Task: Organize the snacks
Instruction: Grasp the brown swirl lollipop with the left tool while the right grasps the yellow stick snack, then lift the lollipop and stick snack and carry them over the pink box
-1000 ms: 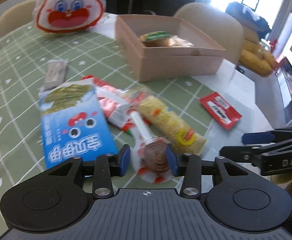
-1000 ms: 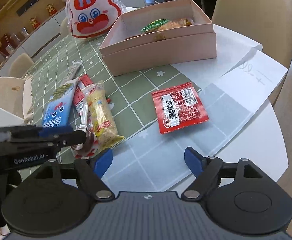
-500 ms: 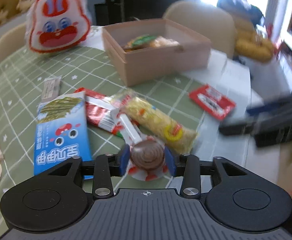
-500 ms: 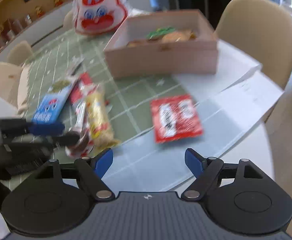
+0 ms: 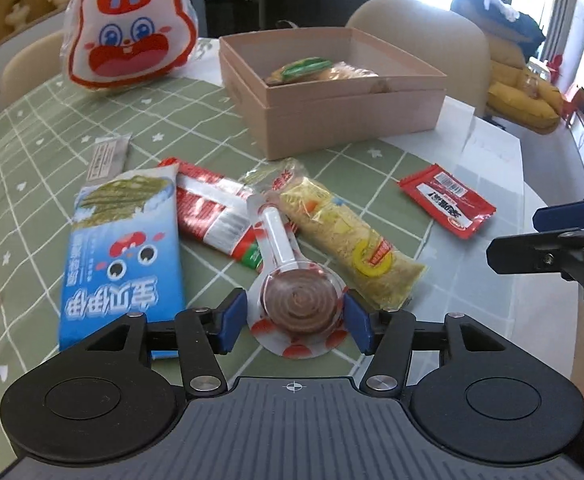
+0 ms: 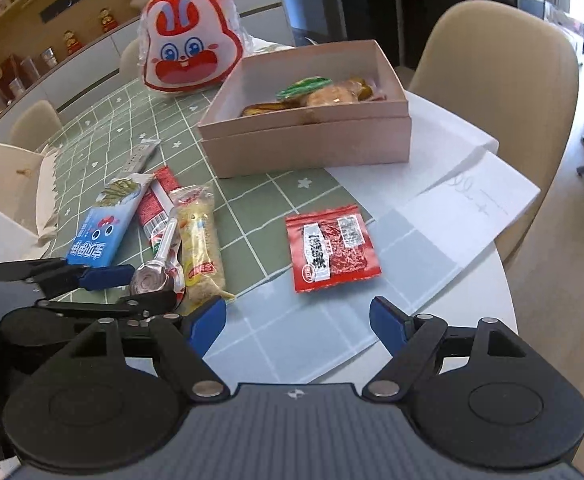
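Since a moment ago, the left tool (image 5: 296,320) is opening around the round, spiral-patterned lollipop (image 5: 299,300), its pads now clear of the glossy wrapper. Right tool (image 6: 298,320) hangs wide apart, empty, above the desk (image 6: 432,280).

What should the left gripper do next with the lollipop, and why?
Probably close. The left gripper has its jaws opening, and the lollipop sits between the pads with gaps on both sides, lying on the table. Once gripped, it could go to the box.
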`<state>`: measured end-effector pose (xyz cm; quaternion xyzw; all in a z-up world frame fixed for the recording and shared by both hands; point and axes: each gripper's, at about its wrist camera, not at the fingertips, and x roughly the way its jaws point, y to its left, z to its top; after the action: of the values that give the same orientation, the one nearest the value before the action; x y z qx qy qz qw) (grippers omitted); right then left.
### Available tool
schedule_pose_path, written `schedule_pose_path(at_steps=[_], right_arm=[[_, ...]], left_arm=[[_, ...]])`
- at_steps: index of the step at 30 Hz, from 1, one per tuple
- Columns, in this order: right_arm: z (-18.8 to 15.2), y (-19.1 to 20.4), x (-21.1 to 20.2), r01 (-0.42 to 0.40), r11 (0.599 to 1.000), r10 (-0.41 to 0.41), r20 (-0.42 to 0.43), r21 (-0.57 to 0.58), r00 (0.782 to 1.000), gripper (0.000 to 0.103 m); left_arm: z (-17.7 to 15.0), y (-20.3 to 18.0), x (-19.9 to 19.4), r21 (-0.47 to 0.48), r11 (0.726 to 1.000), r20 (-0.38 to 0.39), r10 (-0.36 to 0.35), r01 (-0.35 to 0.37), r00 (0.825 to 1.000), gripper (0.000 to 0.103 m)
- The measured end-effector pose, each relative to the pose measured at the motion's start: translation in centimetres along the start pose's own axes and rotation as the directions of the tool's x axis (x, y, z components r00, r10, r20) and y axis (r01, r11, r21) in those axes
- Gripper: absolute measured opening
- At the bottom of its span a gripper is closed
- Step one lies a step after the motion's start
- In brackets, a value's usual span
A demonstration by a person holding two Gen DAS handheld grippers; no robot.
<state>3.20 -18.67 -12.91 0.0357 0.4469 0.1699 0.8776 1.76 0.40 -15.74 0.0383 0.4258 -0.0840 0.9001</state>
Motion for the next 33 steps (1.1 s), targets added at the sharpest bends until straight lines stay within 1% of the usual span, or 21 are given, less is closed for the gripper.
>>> schedule_pose_path(at_steps=[3, 5, 8, 10, 12, 15, 17, 19, 20, 21, 22, 24, 25, 26, 27, 29, 33], right_arm=[[0.1, 0.0, -0.2, 0.005, 1.000, -0.004, 0.011, -0.007, 1.000, 0.080], [0.2, 0.1, -0.3, 0.025, 0.999, -0.024, 0.024, -0.029, 0.999, 0.080], [0.6, 0.7, -0.1, 0.084, 0.989, -0.077, 0.062, -0.119, 0.995, 0.080], [1.2, 1.2, 0.2, 0.108, 0.981, -0.097, 0.076, -0.160, 0.992, 0.080], [2.0, 1.8, 0.4, 0.081, 0.981, -0.070, 0.072, -0.176, 0.995, 0.080], [3.0, 3.0, 1.0, 0.013, 0.983, -0.003, 0.057, -0.186, 0.998, 0.080], [3.5, 3.8, 2.0, -0.038, 0.985, 0.042, 0.020, -0.167, 0.999, 0.080], [3.8, 4.5, 3.2, -0.077, 0.985, 0.076, -0.013, -0.155, 0.997, 0.076], [4.0, 4.9, 4.0, -0.086, 0.984, 0.082, -0.031, -0.154, 0.996, 0.071], [4.1, 5.3, 4.8, -0.086, 0.984, 0.080, -0.046, -0.155, 0.996, 0.063], [4.2, 5.6, 5.6, -0.081, 0.984, 0.072, -0.065, -0.159, 0.995, 0.059], [4.1, 6.2, 7.1, -0.071, 0.980, 0.053, -0.101, -0.184, 0.993, 0.046], [3.9, 6.5, 7.5, -0.060, 0.976, 0.037, -0.112, -0.211, 0.993, 0.044], [3.6, 6.9, 7.5, -0.047, 0.966, 0.023, -0.096, -0.253, 0.995, 0.030], [3.4, 7.4, 7.4, -0.037, 0.955, 0.008, -0.100, -0.296, 0.995, 0.030], [3.0, 7.7, 6.7, -0.040, 0.946, 0.003, -0.113, -0.323, 0.994, 0.030], [2.5, 6.5, 4.4, -0.110, 0.951, 0.071, -0.141, -0.288, 0.987, 0.030]], left_arm=[[0.6, 0.4, 0.5, -0.023, 1.000, 0.002, -0.017, 0.017, 1.000, 0.059], [0.9, 0.7, 0.8, -0.030, 0.999, 0.004, -0.038, 0.038, 0.999, 0.059], [1.1, 0.9, 0.8, -0.025, 0.998, -0.021, -0.062, 0.061, 0.998, 0.059], [0.9, 1.5, 0.4, -0.067, 0.993, -0.030, -0.098, 0.095, 0.995, 0.059], [0.3, 1.9, -0.2, -0.099, 0.989, -0.037, -0.118, 0.114, 0.992, 0.059], [-0.6, 2.0, -1.3, -0.105, 0.991, -0.068, -0.085, 0.077, 0.994, 0.058], [-1.3, 2.2, -2.0, -0.114, 0.991, -0.081, -0.079, 0.069, 0.994, 0.058], [-1.8, 2.2, -2.3, -0.114, 0.992, -0.086, -0.068, 0.058, 0.994, 0.059], [-1.9, 2.1, -2.5, -0.110, 0.993, -0.086, -0.061, 0.051, 0.994, 0.059], [-1.9, 1.9, -2.5, -0.103, 0.994, -0.086, -0.054, 0.045, 0.995, 0.059], [-1.9, 1.8, -2.4, -0.098, 0.994, -0.087, -0.046, 0.038, 0.995, 0.059], [-1.9, 1.4, -2.4, -0.082, 0.996, -0.092, -0.028, 0.020, 0.995, 0.059], [-1.9, 1.2, -2.4, -0.069, 0.998, -0.094, -0.019, 0.012, 0.995, 0.059], [-1.9, 0.9, -2.3, -0.055, 0.998, -0.095, -0.009, 0.004, 0.995, 0.059], [-1.9, 0.8, -2.3, -0.045, 0.999, -0.094, -0.001, -0.003, 0.996, 0.059], [-2.0, 0.6, -2.3, -0.040, 0.999, -0.090, 0.007, -0.011, 0.996, 0.059], [-2.2, 0.7, -2.4, -0.042, 0.999, -0.084, 0.008, -0.012, 0.996, 0.060]])
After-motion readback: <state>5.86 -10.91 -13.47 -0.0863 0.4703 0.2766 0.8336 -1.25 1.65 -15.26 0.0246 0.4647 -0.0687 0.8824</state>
